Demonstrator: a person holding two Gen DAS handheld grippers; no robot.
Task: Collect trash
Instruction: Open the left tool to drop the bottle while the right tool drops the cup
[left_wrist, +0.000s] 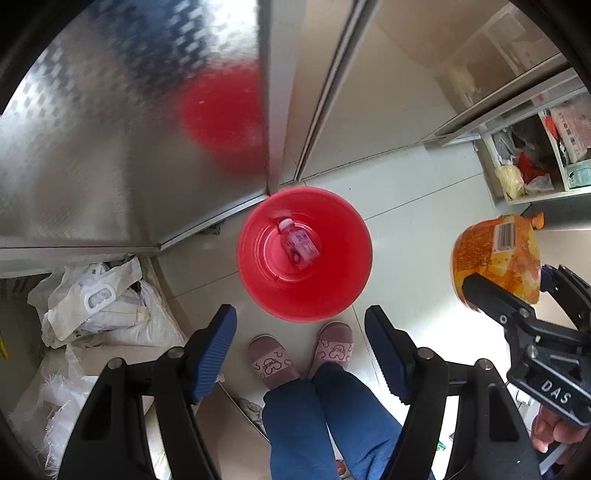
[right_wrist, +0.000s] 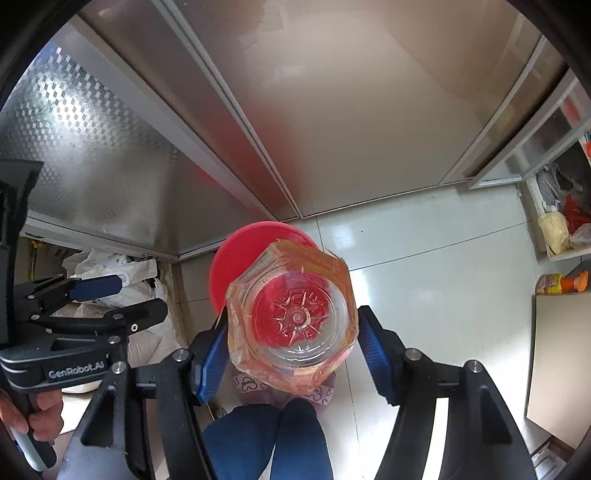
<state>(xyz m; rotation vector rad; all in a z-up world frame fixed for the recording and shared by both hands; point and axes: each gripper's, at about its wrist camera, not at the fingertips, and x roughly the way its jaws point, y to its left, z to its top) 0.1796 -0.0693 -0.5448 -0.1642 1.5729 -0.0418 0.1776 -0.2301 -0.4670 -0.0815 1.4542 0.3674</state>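
Pale tiled floor (left_wrist: 406, 206), bounded by brushed-metal cabinet fronts (left_wrist: 92, 147). Open shelf unit (left_wrist: 532, 166) at right, stuffed with bags and packets. Heap of white plastic bags (left_wrist: 103, 306) in the left corner.

Red bin (left_wrist: 266, 291) stands on the floor against the cabinet corner, mouth up. Person's 2 legs in blue trousers (left_wrist: 332, 424), pink patterned slippers (left_wrist: 267, 360) just short of the bin.

Left gripper (left_wrist: 300, 347) points down over the bin's near rim, jaws spread wide, nothing between the blue pads.

Right gripper (right_wrist: 291, 347) clenched on an orange-labelled plastic bottle (right_wrist: 291, 314), pads pressing both sides, clear base toward the lens; it hangs over the bin, beside the left gripper.

1 small clear bottle (left_wrist: 297, 243) with pinkish label lies on its side at the bin's bottom.
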